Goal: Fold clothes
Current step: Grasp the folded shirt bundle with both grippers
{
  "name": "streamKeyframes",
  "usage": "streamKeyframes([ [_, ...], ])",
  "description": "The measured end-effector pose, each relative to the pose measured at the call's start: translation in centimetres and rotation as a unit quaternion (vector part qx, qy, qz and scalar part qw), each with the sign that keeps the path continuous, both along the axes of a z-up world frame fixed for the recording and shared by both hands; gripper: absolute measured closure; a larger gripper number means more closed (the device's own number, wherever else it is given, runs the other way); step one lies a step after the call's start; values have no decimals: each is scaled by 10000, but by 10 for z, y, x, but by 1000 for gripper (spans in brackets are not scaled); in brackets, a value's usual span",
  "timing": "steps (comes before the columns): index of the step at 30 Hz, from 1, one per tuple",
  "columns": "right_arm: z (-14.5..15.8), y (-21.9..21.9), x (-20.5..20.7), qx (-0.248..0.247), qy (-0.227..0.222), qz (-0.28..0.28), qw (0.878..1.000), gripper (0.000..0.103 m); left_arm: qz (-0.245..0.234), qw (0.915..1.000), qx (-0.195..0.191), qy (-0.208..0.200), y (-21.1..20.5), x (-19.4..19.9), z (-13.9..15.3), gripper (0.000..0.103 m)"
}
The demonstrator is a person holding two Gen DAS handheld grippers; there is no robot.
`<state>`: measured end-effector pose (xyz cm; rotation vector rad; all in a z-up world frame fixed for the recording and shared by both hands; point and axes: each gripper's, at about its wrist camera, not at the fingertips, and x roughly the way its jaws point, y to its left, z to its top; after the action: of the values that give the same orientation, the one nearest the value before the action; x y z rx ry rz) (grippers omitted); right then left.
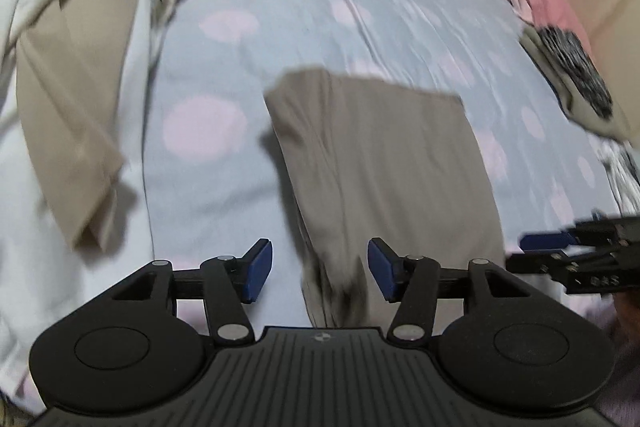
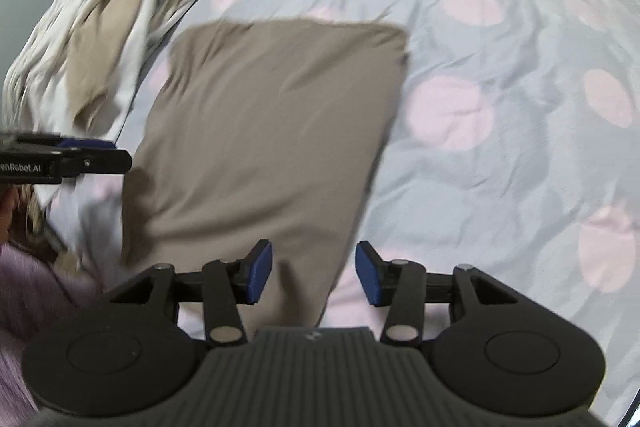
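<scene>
Taupe garment (image 2: 264, 131) lies folded into a rough rectangle mid-bedspread (image 2: 500, 155), soft matte knit, near edge bunched and narrow. Risk: that edge sits between the jaws of both the left gripper (image 1: 320, 269) and right gripper (image 2: 314, 273), both wide and empty; a one-layer pinch would drag the fold open. Left of it, a loose clothes heap (image 1: 68, 39), slightly blurred, could snag.

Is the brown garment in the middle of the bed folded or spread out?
Folded. The brown garment lies as a compact rectangle with straight edges on the dotted bedsheet; both grippers are open above its near end.
</scene>
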<state>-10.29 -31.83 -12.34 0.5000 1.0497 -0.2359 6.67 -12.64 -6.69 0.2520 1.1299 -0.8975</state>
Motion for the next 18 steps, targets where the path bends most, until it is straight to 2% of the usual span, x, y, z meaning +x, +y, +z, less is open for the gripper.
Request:
streamKeyframes([
  [6,5,-33,12,312,-226,-590,9975,44,417,9978,-329,393,-17,38,-16,52],
  [14,-12,-69,36,740,-376,-1058,9909,41,633,9969,-124,458,-46,62,-48,51],
  [16,-19,-77,42,819,-365,-1145,9894,41,634,9970,-144,418,-51,65,-52,49],
  [18,-25,-84,48,925,-374,-1211,9876,41,589,9975,-175,353,-56,64,-55,42],
])
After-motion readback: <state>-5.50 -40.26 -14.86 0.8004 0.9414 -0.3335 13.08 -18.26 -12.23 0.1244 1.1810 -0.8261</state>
